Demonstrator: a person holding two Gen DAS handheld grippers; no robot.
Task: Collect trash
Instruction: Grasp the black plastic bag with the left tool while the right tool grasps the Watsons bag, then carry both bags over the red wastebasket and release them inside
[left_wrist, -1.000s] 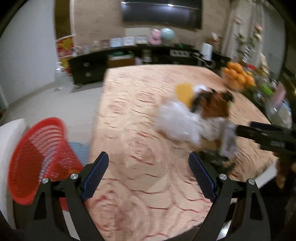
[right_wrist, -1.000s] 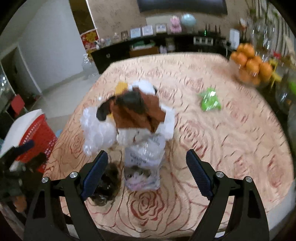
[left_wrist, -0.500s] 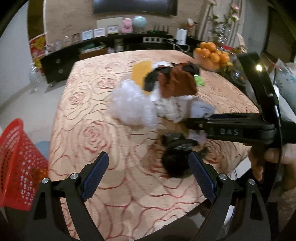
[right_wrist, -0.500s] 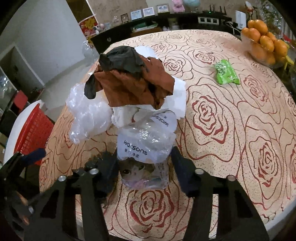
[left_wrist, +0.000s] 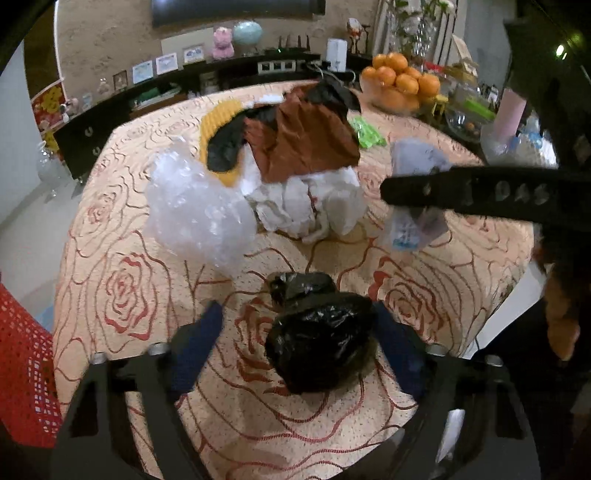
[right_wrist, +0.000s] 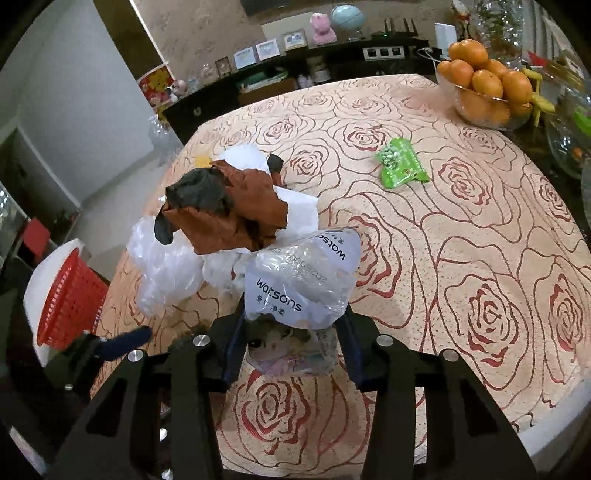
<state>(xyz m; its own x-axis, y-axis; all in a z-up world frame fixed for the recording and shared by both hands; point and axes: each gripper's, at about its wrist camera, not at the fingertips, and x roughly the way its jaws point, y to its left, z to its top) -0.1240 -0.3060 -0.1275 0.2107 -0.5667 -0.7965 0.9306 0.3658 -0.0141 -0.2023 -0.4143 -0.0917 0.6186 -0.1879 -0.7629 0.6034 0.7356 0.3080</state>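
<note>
A trash pile lies on the rose-patterned table (right_wrist: 461, 258): crumpled brown paper (left_wrist: 303, 147), white tissue (left_wrist: 306, 206), clear bubble plastic (left_wrist: 195, 210) and a green wrapper (right_wrist: 400, 162). My left gripper (left_wrist: 295, 339) is open, its jaws either side of a crumpled black bag (left_wrist: 317, 339) on the cloth. My right gripper (right_wrist: 291, 328) is shut on a clear Watsons plastic bag (right_wrist: 299, 280), lifted just above the table; it also shows in the left wrist view (left_wrist: 413, 206).
A red mesh basket (right_wrist: 70, 302) stands on the floor off the table's left side and shows in the left wrist view (left_wrist: 22, 369). A glass bowl of oranges (right_wrist: 484, 88) sits at the far right. A dark sideboard lines the back wall.
My left gripper swung from the basket side to the table and now straddles the black bag. My right gripper closed on the Watsons bag and raised it.
</note>
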